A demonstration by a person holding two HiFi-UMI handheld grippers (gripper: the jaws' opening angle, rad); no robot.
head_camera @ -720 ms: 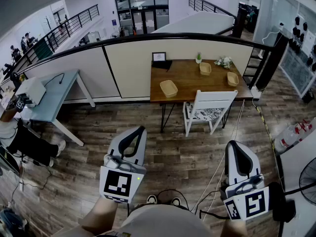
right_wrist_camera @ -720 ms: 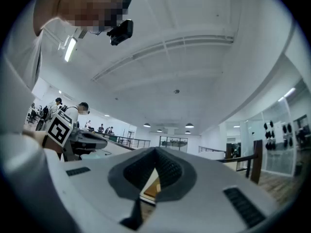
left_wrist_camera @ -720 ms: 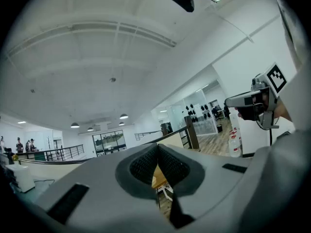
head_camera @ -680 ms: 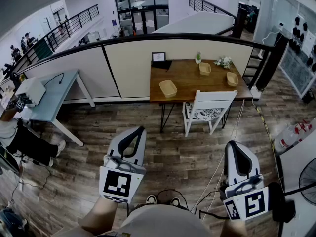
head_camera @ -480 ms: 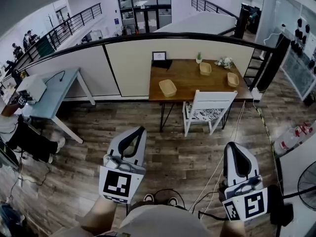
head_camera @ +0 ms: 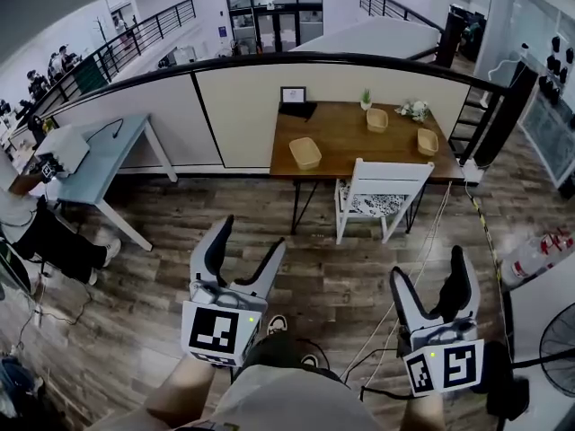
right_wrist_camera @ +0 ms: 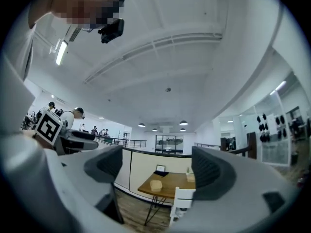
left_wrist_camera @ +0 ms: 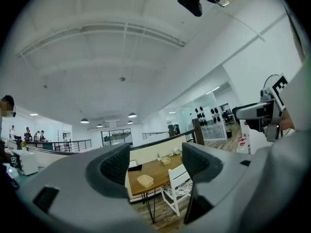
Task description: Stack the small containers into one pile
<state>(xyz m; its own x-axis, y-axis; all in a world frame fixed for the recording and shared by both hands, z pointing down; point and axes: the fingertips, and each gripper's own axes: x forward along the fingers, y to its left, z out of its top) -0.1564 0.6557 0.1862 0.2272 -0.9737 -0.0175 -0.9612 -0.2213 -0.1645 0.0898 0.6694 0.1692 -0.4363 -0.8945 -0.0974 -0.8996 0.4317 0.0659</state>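
**Containers well ahead, both grippers wide and empty**

Three small tan rectangular containers with rounded corners sit apart from one another on the brown wooden table (head_camera: 337,173), and none is stacked yet. The left container (head_camera: 305,153) lies near the table's front edge, the far container (head_camera: 377,119) towards the back, and the right container (head_camera: 428,141) near the right end. They look woven, though they are too small to be sure.

All three lie straight ahead of and well apart from both grippers, beyond the wood-plank floor (head_camera: 162,241) and the white slatted chair (head_camera: 382,187) at the table's front. The left gripper (head_camera: 252,235) has its jaws spread with nothing between them, and so does the right gripper (head_camera: 429,268).

The table's long side runs across the view. The left gripper looks better placed for the left container and the right gripper for the right one.
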